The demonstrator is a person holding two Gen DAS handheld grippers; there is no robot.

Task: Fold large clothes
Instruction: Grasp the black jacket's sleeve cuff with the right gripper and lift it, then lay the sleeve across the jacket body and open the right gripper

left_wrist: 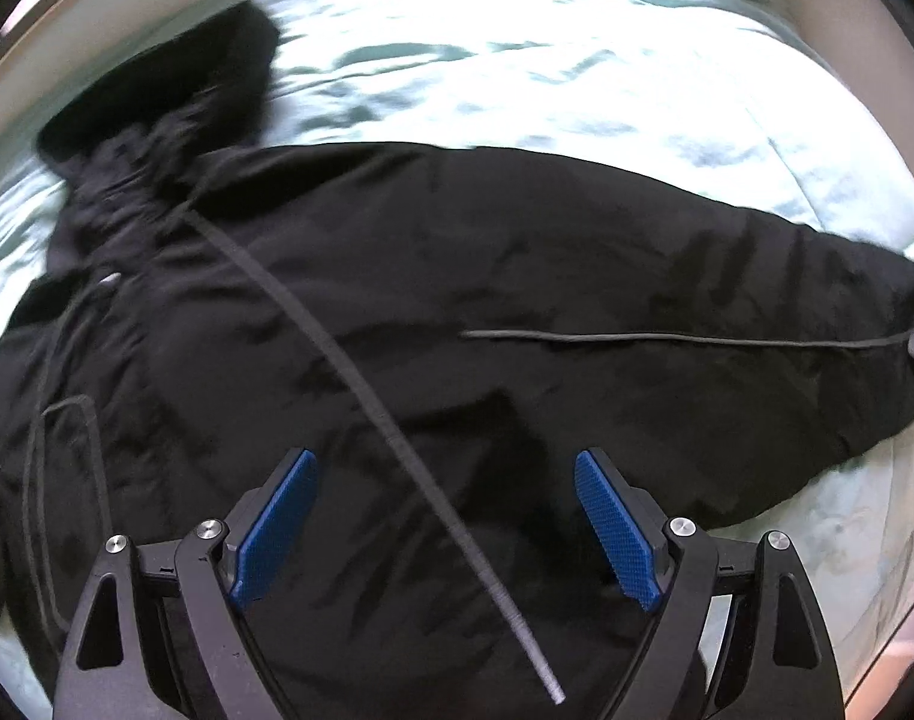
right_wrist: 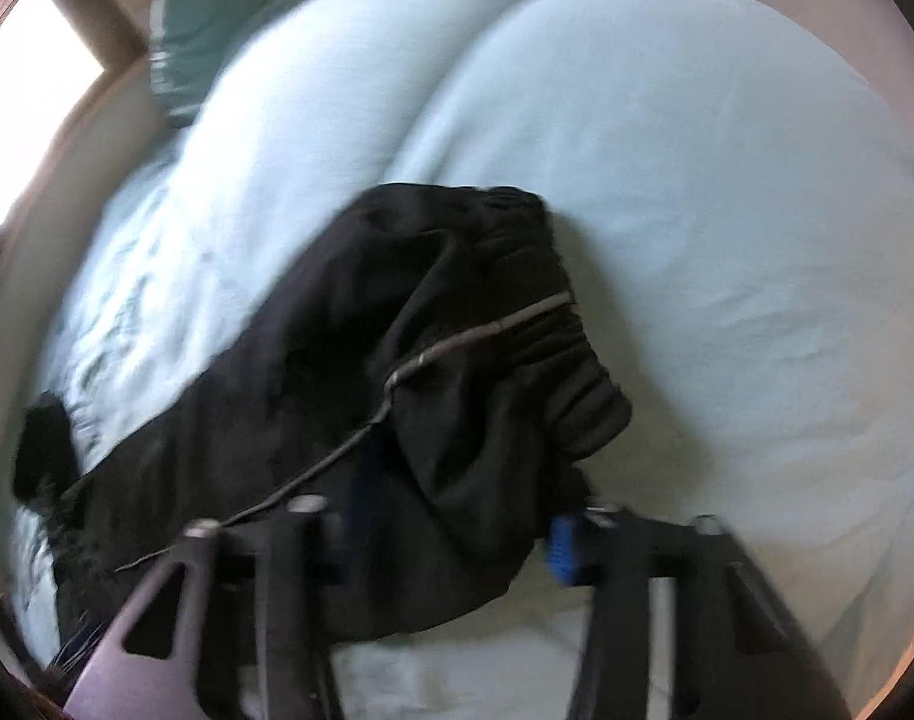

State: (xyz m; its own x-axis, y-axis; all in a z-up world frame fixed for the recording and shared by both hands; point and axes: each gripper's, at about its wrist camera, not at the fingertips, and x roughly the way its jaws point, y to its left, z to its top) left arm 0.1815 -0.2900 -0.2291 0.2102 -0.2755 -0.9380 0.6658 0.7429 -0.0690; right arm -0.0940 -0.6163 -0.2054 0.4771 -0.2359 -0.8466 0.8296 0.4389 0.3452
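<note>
One garment on hand: a black jacket (left_wrist: 457, 300), large, lying across a pale blue-green bedcover (left_wrist: 517, 60). In the left wrist view it fills the middle and lower frame, mostly spread, front up, with a grey zipper line (left_wrist: 361, 384) running diagonally from centre left to lower centre and a thin drawcord (left_wrist: 667, 337) at right. A dark fur-edged hood (left_wrist: 175, 84) sits at upper left.

Progress, judged: early. No clean fold is visible; one end is bunched in the right wrist view, centre frame (right_wrist: 457, 330), and the body remains to be folded.

Left gripper (left_wrist: 445, 528): jaws wide, blue pads apart, nothing between them, hovering over the jacket's lower part.

Right gripper (right_wrist: 451, 546): jaws narrowed around a fold of black cloth at lower centre; blur prevents saying that the pads press on it.

Edges: jacket's lower right edge (left_wrist: 787, 492) lies free on the cover.

Open room: wide bare bedcover at upper and right of the right wrist view (right_wrist: 697, 180); a green pillow (right_wrist: 205, 12) at upper left, well apart.
</note>
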